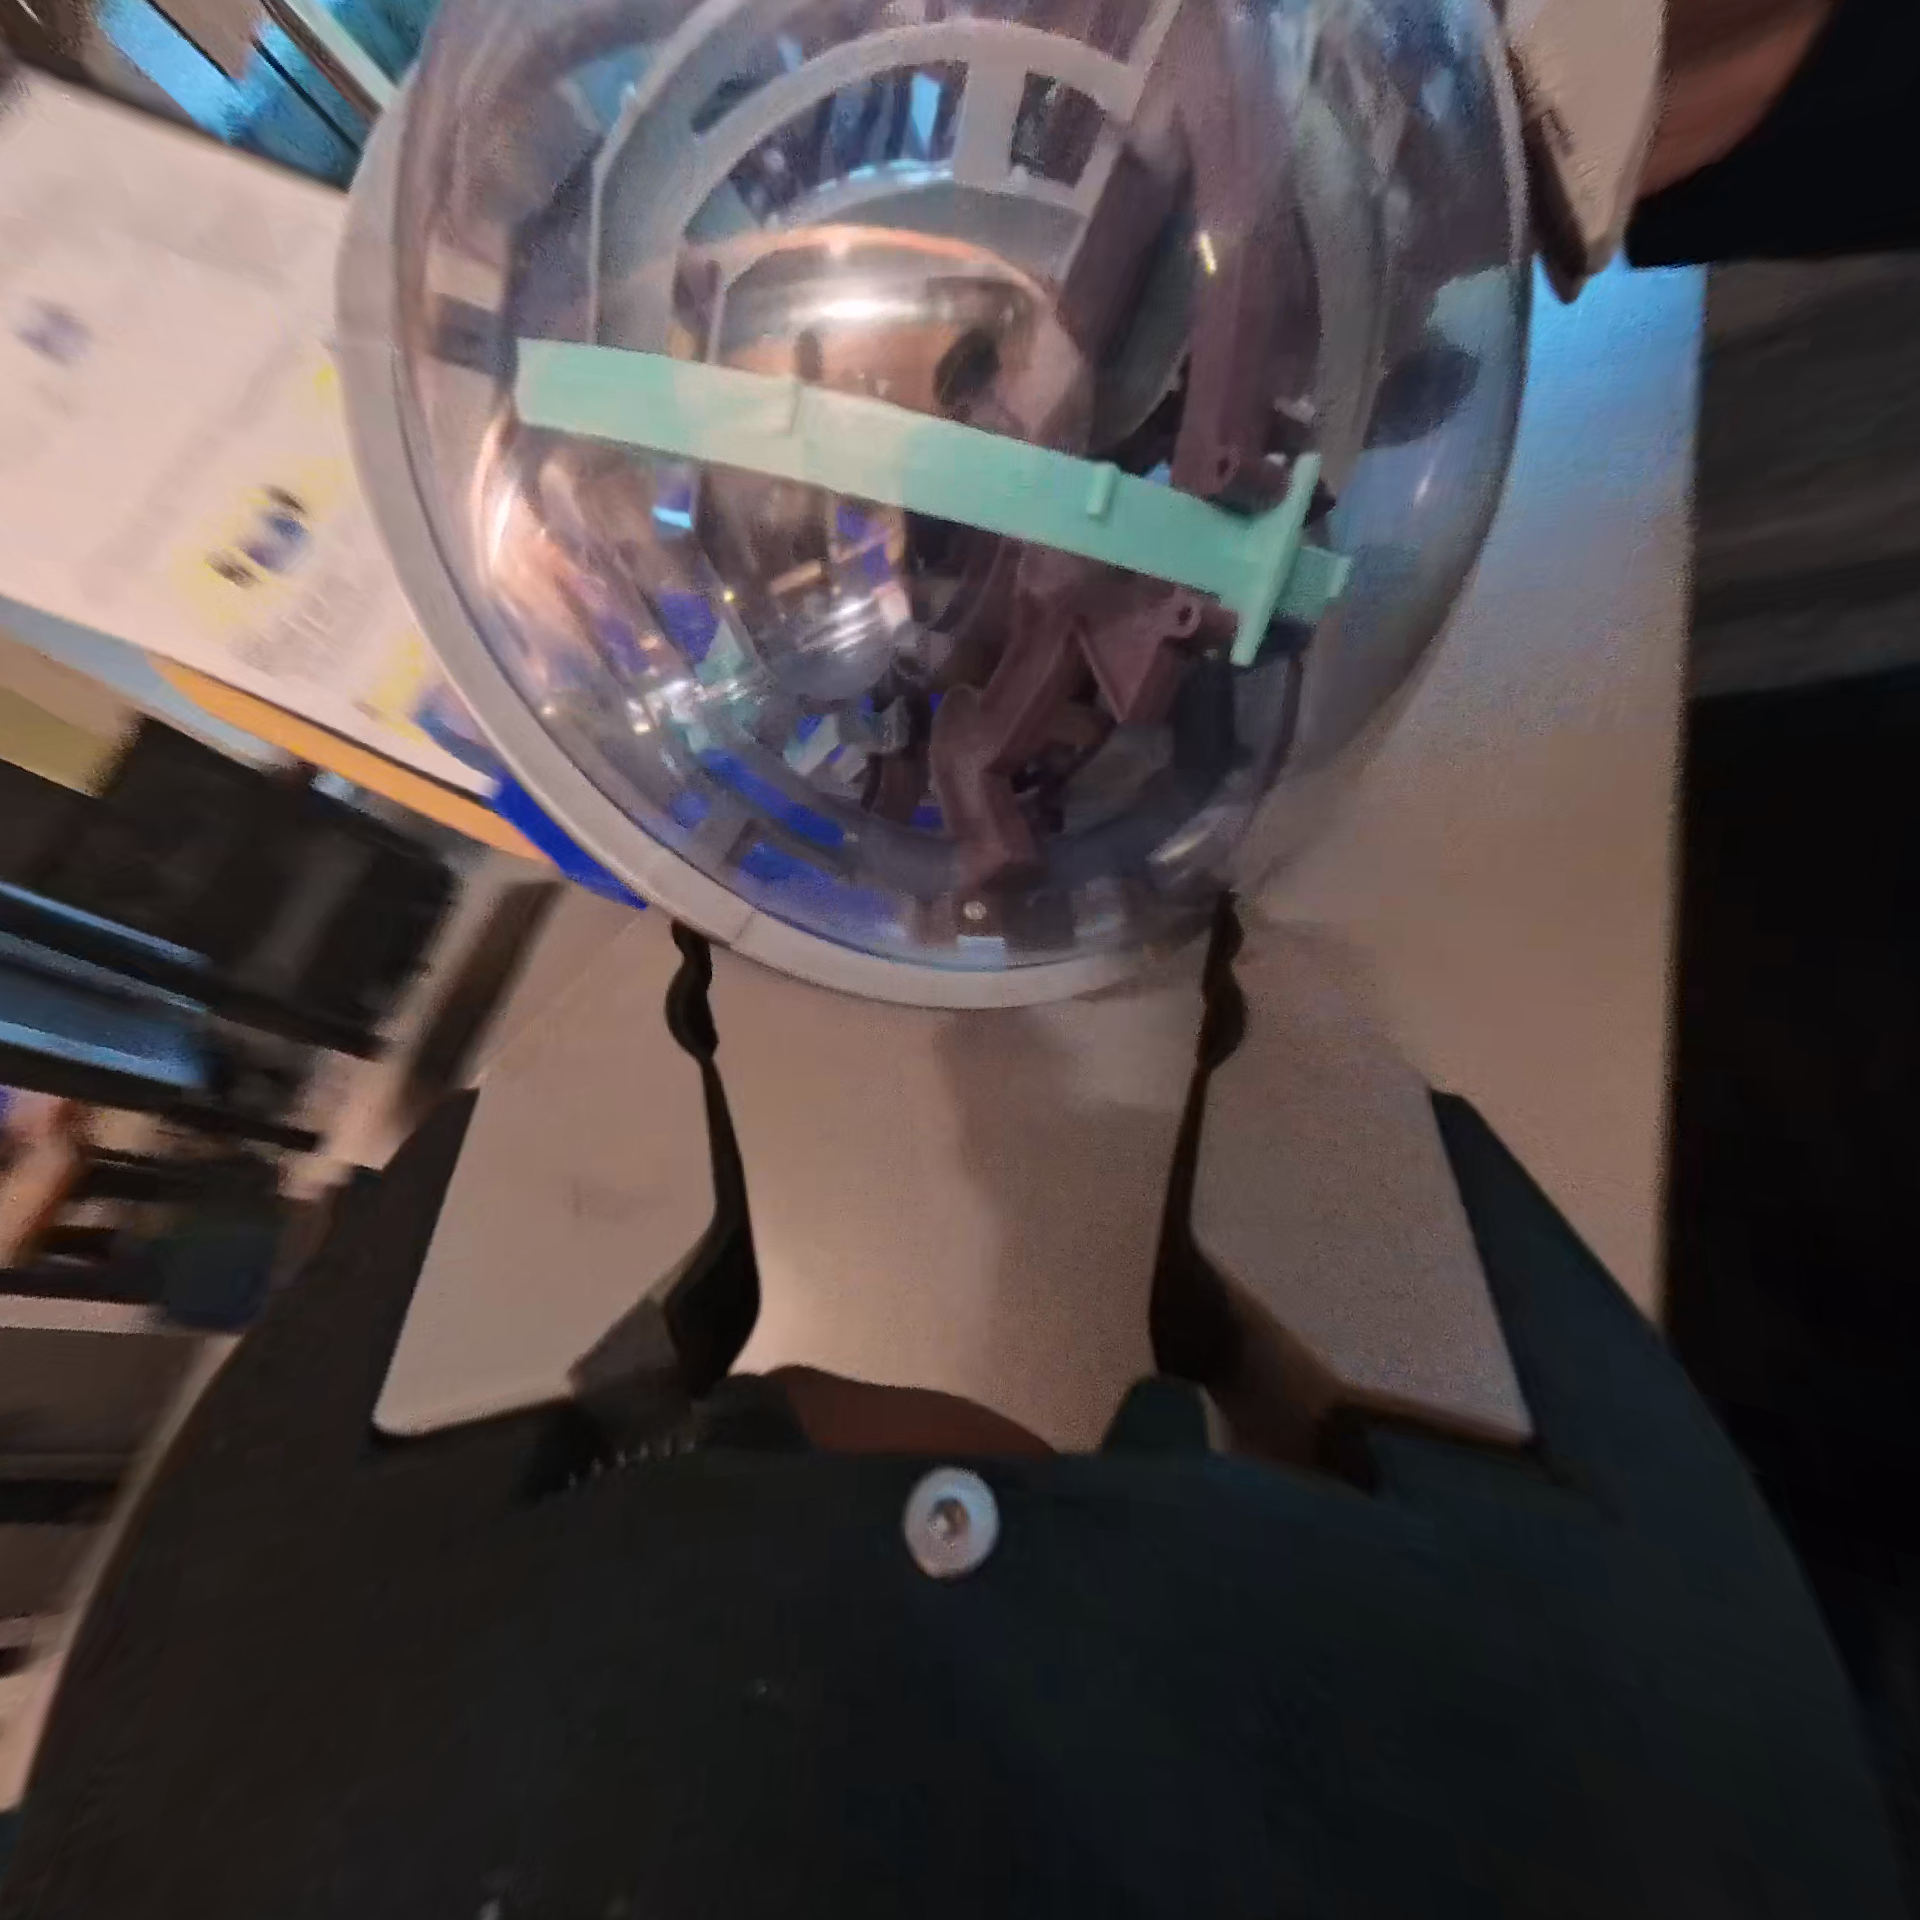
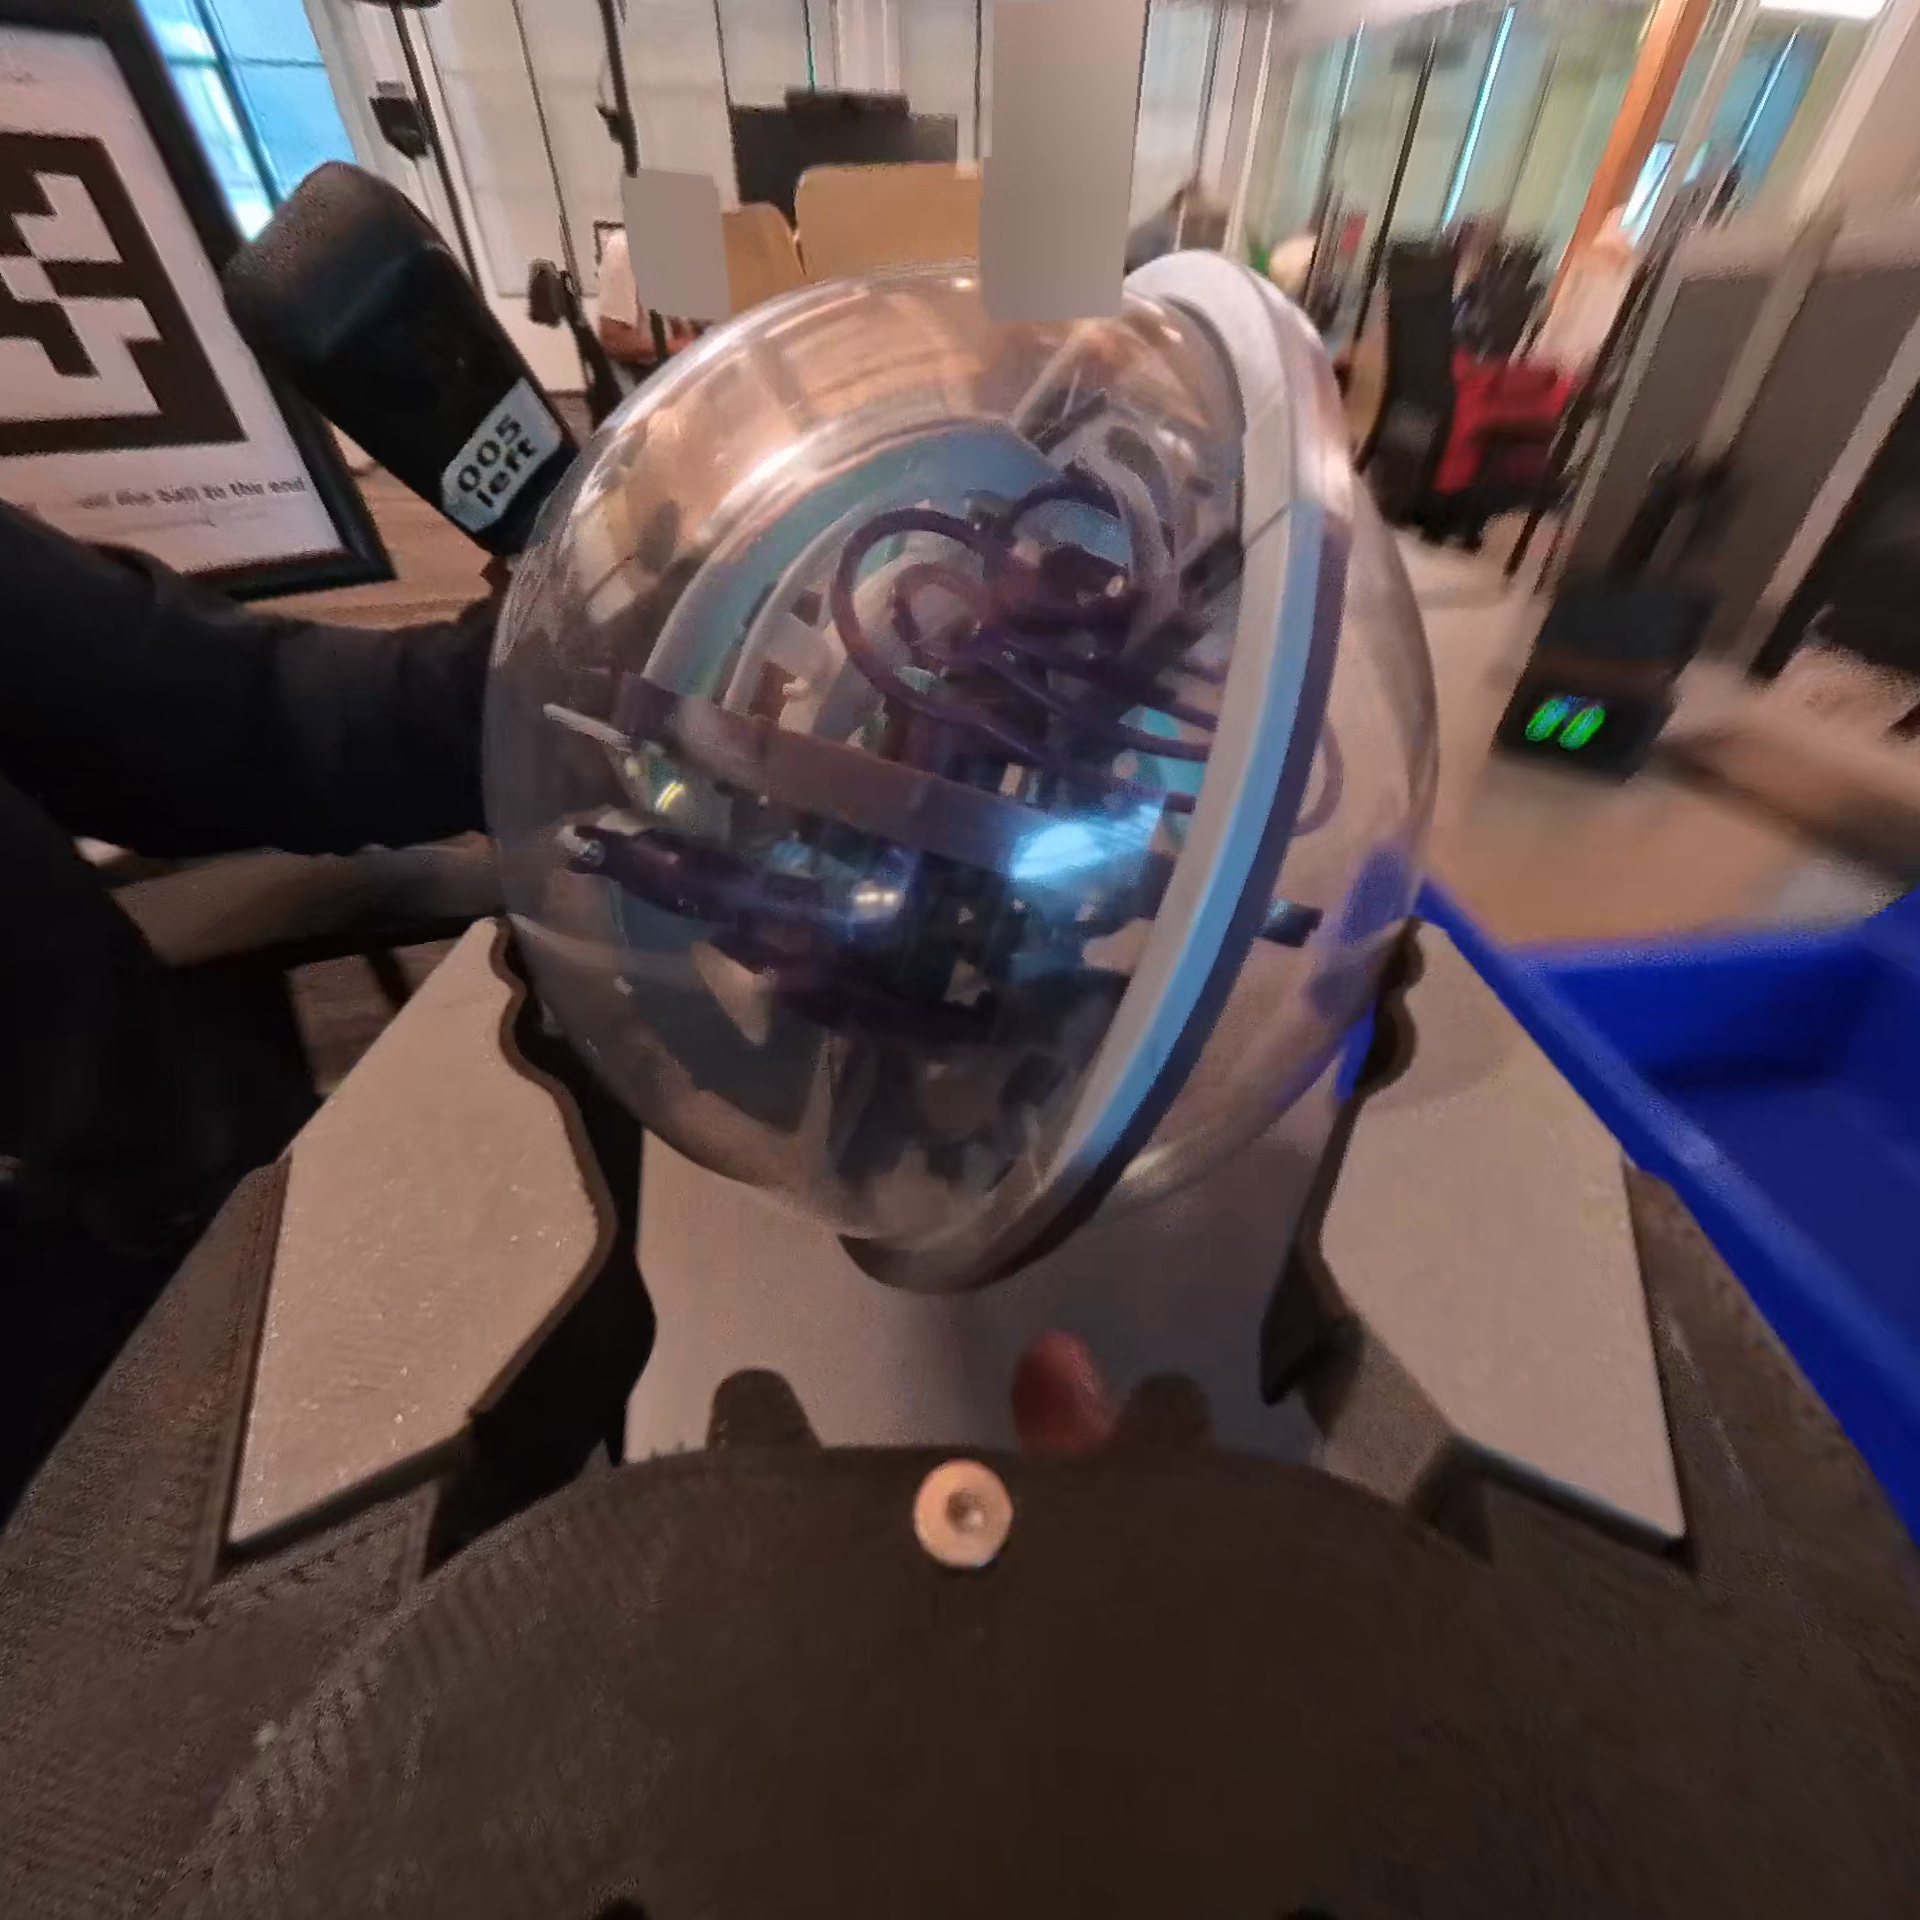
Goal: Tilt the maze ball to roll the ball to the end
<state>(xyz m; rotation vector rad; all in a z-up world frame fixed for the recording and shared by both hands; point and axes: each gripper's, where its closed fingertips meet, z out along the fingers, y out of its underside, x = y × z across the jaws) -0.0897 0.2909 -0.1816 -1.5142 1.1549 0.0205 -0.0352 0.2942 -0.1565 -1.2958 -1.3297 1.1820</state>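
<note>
The maze ball (image 1: 935, 499) is a clear sphere with a grey equator ring, a mint green track (image 1: 914, 468) and purple tracks inside. It is held up off the table. My left gripper (image 1: 956, 945) is shut on its lower edge, with both thin black fingers touching the ring. In the right wrist view the maze ball (image 2: 935, 748) sits tilted between the fingers of my right gripper (image 2: 956, 987), which is shut on its sides. A small shiny ball (image 2: 878, 896) seems to rest on a dark track near the middle. The left gripper's black body (image 2: 395, 343) shows at the upper left.
A pale table (image 1: 935, 1195) lies below. A blue bin (image 2: 1714, 1039) stands at the right. A framed black-and-white marker sign (image 2: 104, 312) stands at the back left. A printed sheet (image 1: 156, 416) lies on the table. A black sleeve (image 2: 208, 707) reaches in from the left.
</note>
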